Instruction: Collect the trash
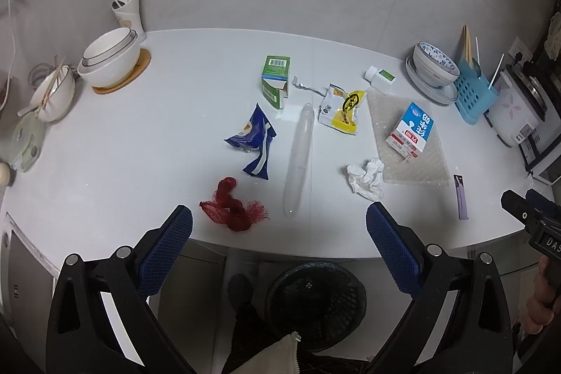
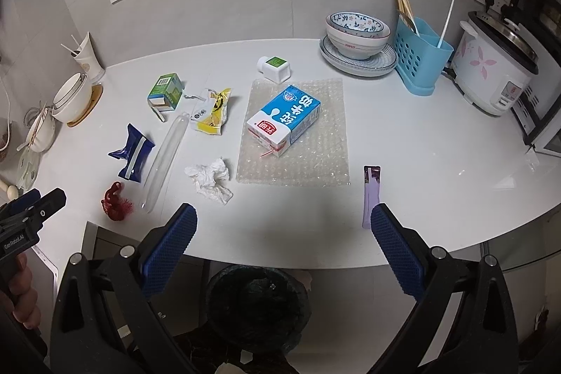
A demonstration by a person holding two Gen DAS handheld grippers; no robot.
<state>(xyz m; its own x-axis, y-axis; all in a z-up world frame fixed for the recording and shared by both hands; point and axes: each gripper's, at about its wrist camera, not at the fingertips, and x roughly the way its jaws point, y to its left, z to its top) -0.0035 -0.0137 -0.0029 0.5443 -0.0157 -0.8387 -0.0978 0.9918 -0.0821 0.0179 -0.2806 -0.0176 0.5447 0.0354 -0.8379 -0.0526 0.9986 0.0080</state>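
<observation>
Left gripper (image 1: 279, 223), right gripper (image 2: 283, 222): fingers wide, empty; bowl (image 2: 357, 32) reads "PERFECT"; milk carton (image 2: 284, 119) Chinese-lettered

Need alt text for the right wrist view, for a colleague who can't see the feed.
The open right claw hovers at the near edge of a white table strewn with trash: a milk carton on bubble wrap, crumpled tissue, a purple sachet and snack wrappers. A dark bin sits below; the left claw shows at far left.
</observation>
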